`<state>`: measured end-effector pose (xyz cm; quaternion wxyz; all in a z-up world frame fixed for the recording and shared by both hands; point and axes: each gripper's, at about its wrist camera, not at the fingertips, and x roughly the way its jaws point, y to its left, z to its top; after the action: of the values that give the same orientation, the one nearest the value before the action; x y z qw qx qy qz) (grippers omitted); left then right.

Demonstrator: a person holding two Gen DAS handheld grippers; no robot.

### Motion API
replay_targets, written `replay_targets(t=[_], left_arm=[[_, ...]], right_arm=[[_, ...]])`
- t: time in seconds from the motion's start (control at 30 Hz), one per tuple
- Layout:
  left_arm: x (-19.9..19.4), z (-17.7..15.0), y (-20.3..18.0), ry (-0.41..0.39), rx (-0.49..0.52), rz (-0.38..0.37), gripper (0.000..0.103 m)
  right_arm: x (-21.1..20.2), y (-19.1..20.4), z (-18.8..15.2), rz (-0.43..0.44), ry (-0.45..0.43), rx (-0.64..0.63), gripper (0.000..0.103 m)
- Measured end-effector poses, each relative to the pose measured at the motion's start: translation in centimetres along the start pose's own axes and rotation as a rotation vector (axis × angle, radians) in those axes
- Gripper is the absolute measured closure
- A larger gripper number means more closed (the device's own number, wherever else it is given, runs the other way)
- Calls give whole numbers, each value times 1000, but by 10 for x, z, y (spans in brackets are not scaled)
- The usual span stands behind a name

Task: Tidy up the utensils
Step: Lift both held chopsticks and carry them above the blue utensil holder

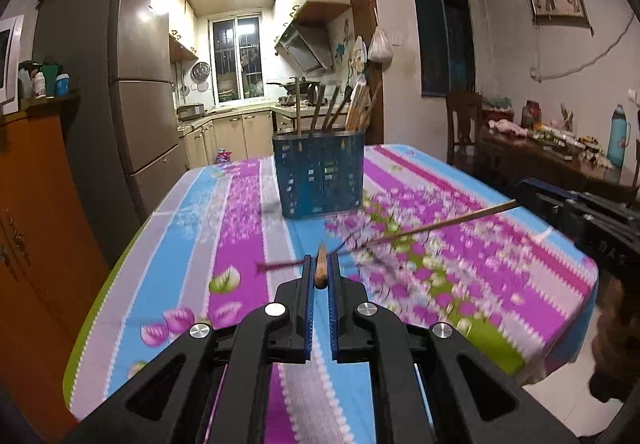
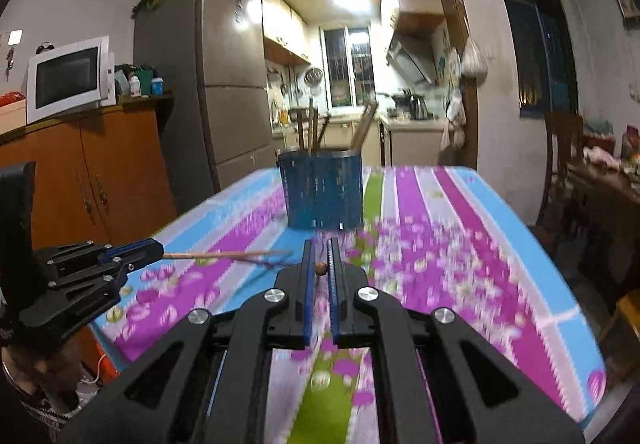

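Each hand-held gripper clamped on one chopstick – left (image 1: pixel 320 272) holds its stick (image 1: pixel 321 268), right (image 2: pixel 320 268) holds its own (image 2: pixel 320 268). Both above tabletop (image 1: pixel 192 228). Blue holder (image 1: pixel 319 174) far, middle. Step: carrying. Next: tip sticks down – drop into holder.

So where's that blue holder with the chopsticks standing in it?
The blue utensil holder stands upright on the floral tablecloth toward the table's far end, straight ahead of both grippers in both wrist views, with the kitchen doorway behind it.
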<state>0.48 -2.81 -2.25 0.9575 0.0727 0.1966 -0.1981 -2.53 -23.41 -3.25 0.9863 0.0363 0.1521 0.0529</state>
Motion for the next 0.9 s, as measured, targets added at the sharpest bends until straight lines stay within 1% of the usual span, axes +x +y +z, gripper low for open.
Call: replay_targets(t=[0.07, 0.2, 0.33, 0.47, 0.7, 0.9], left_arm=[[-3, 13, 2, -11, -6, -10, 96], [-4, 33, 5, -37, 0, -7, 96], [-4, 50, 7, -52, -3, -25, 96], [-1, 64, 8, -66, 4, -26, 96], [12, 86, 19, -39, -45, -84, 96], [19, 102, 24, -8, -69, -98, 96]], right_arm=[[2, -2, 10, 6, -17, -12, 98], [11, -4, 27, 20, -38, -26, 98], [16, -5, 41, 26, -61, -39, 98], [21, -7, 56, 38, -74, -39, 98], [33, -8, 74, 55, -74, -40, 98], [41, -4, 83, 65, -69, -40, 98]])
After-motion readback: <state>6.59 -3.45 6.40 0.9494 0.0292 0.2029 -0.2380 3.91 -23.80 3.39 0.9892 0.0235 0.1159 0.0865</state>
